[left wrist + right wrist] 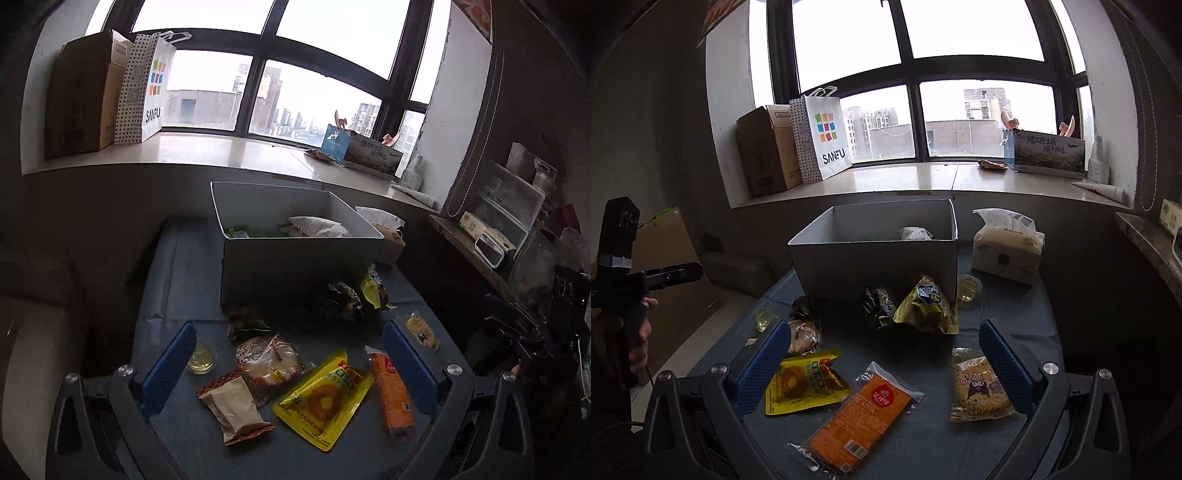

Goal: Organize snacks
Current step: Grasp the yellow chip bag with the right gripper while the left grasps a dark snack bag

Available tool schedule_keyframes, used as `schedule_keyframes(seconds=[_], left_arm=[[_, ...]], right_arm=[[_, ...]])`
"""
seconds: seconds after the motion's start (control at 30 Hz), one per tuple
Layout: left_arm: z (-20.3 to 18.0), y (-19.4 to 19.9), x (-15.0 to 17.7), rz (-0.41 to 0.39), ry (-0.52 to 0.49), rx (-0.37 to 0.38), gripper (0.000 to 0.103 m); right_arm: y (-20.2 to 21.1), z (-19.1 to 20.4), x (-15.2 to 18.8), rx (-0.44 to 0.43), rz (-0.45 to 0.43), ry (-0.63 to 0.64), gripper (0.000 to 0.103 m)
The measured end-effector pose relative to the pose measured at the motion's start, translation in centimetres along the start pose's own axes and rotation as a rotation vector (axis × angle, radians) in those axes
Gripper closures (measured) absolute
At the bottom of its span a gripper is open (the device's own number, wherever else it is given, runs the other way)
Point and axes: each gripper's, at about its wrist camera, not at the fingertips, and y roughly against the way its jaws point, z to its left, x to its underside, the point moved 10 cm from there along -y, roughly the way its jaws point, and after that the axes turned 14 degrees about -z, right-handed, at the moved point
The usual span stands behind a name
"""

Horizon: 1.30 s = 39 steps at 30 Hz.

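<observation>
Surface [1015,332]: blue, set below a window sill.
White box [871,266]: far centre, open-topped, a white packet [916,233] inside.
Loose snacks, near side: yellow pouch [803,382], orange bar [860,417], cartoon-print pack [980,386], brown packet [232,410], round pastry [269,360].
Against the box front: black packet [881,306], yellow bag [927,306].
Tissue pack [1006,247]: right of the box.
Left gripper [290,363]: fingers spread wide, holding nothing.
Right gripper [882,365]: fingers spread wide, holding nothing.

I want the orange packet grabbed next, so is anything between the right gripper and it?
Nothing visible. The orange packet lies flat on the table right below the open right gripper, with the yellow packet beside it, not covering it.
</observation>
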Motion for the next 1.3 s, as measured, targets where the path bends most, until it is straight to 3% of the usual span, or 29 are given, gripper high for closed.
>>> schedule_keyframes(seconds=[0.27, 0.5, 0.67, 0.97, 1.0, 1.03, 1.07, 1.2, 1.3], left_arm=[[-2.2, 0.0, 1.8, 0.023, -0.041, 0.038, 0.000], [-3.1, 0.0, 2.0, 0.027, -0.078, 0.042, 0.000], [-3.1, -0.2, 2.3, 0.040, -0.070, 0.047, 0.000], [-2.2, -0.3, 2.5, 0.049, -0.053, 0.031, 0.000], [-2.1, -0.4, 2.7, 0.052, -0.052, 0.029, 0.000], [-2.1, -0.5, 2.7, 0.055, -0.052, 0.029, 0.000], [-2.1, -0.6, 2.8, 0.058, -0.051, 0.029, 0.000], [-2.7, -1.5, 3.4, 0.083, -0.058, 0.044, 0.000], [-3.9, -2.9, 4.1, 0.116, -0.067, 0.073, 0.000]], right_arm=[[-2.0, -0.4, 3.1, -0.008, 0.084, -0.036, 0.000], [-9.5, -1.9, 2.8, -0.040, 0.163, -0.169, 0.000], [-15.2, -4.5, 3.1, 0.021, 0.229, -0.290, 0.000], [-20.1, -6.6, 6.6, 0.090, 0.378, -0.298, 0.000], [-20.3, -6.9, 7.1, 0.106, 0.403, -0.292, 0.002], [-20.3, -7.1, 7.3, 0.109, 0.403, -0.292, 0.028], [-20.2, -7.0, 7.4, 0.093, 0.399, -0.287, 0.045], [-19.1, -6.6, 7.1, 0.073, 0.390, -0.227, 0.050], [-17.1, -5.9, 5.6, 0.034, 0.333, -0.227, 0.051]])
